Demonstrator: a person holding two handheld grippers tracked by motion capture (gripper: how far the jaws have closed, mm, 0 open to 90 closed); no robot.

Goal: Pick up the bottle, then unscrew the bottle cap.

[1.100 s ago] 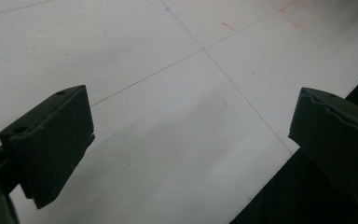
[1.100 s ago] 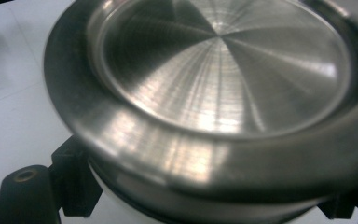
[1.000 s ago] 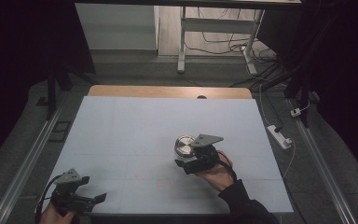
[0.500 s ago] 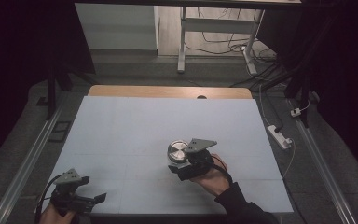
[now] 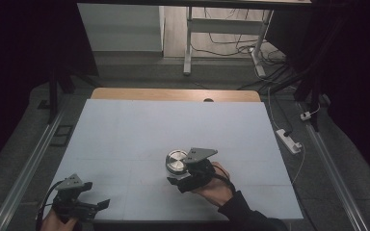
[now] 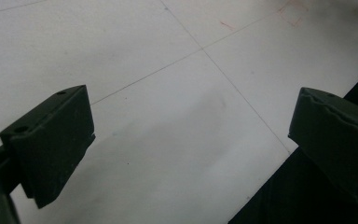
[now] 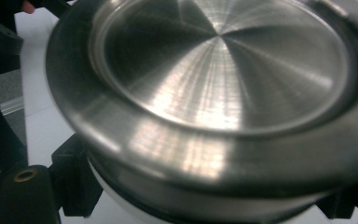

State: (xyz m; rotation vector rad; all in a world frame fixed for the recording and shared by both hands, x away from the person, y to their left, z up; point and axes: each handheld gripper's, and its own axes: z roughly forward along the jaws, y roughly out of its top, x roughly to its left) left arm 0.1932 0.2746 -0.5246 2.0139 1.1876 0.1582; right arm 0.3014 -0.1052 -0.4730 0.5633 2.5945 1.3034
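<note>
Up close, right tool (image 5: 179, 169) grips brushed-metal disc (image 7: 223, 70) underside.

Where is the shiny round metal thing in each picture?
High view: the metal disc sits low, right of the middle, at the right gripper.
Left gripper view: not in it.
Right gripper view: the disc spreads across the picture.
Shared landmark: the white table.

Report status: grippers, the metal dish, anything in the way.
Right gripper shut on metal dish, mid-table. Left gripper open, empty, near table corner. Nothing in the way.
</note>
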